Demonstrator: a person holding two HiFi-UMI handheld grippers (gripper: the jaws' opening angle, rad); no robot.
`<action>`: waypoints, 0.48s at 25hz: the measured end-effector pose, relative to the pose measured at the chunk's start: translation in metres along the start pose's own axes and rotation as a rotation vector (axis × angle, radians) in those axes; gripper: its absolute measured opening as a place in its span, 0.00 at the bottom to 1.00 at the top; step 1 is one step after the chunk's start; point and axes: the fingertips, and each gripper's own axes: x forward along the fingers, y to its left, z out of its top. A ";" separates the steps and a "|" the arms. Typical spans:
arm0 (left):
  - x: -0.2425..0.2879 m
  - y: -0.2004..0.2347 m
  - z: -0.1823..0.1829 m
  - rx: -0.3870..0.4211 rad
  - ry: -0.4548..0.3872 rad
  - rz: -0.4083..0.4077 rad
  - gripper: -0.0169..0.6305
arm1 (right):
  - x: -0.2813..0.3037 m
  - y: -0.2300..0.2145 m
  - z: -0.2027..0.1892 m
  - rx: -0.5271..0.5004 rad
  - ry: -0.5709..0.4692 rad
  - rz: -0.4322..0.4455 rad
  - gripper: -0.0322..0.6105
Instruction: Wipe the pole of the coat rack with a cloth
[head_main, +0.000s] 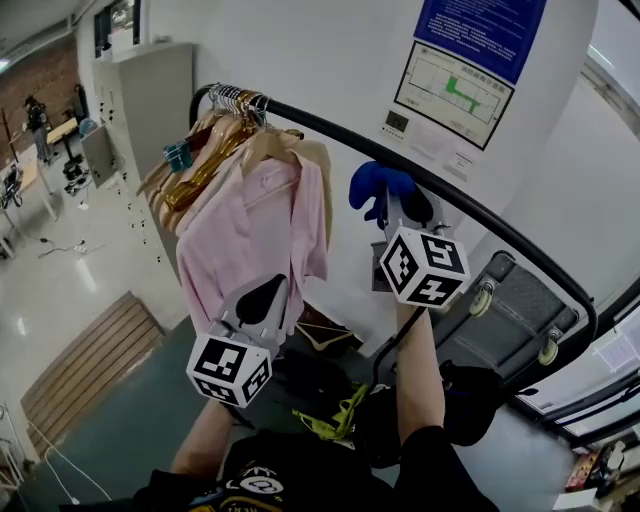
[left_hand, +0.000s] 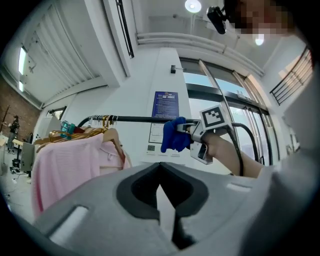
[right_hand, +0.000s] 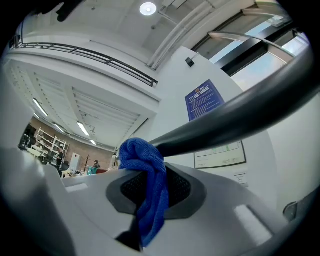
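1. Left gripper (head_main: 262, 298): jaws pressed together on nothing, held low, well apart from the pole.
2. Right gripper (head_main: 397, 207): nearer the work, jaws pinching the blue cloth (head_main: 376, 187), which is plush and bunched.
3. Pole (head_main: 490, 222): black, smooth round tube. It touches the cloth just beyond the jaws, its long axis crossing them.
4. Pink shirt (head_main: 245, 240) on wooden hangers (head_main: 200, 165): hung farther along the pole.

No wording legible anywhere. On the white pillar, a blue notice (head_main: 480, 25) with white print too fine to read. Below it, a floor-plan sheet (head_main: 452, 88) with a green patch, its lettering blurred. Beside that, a small label (head_main: 397, 122), unreadable. On the left gripper's marker cube (head_main: 229, 368) and the right gripper's marker cube (head_main: 424, 265), black-and-white square codes only.
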 end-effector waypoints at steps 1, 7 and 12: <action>0.006 -0.003 0.001 0.004 -0.003 -0.015 0.03 | -0.008 -0.005 0.002 -0.007 -0.002 -0.008 0.15; 0.045 -0.058 0.000 -0.009 -0.009 -0.215 0.03 | -0.092 -0.070 0.020 -0.070 -0.015 -0.171 0.15; 0.072 -0.120 -0.013 -0.032 0.016 -0.373 0.03 | -0.172 -0.136 0.040 -0.116 -0.027 -0.346 0.16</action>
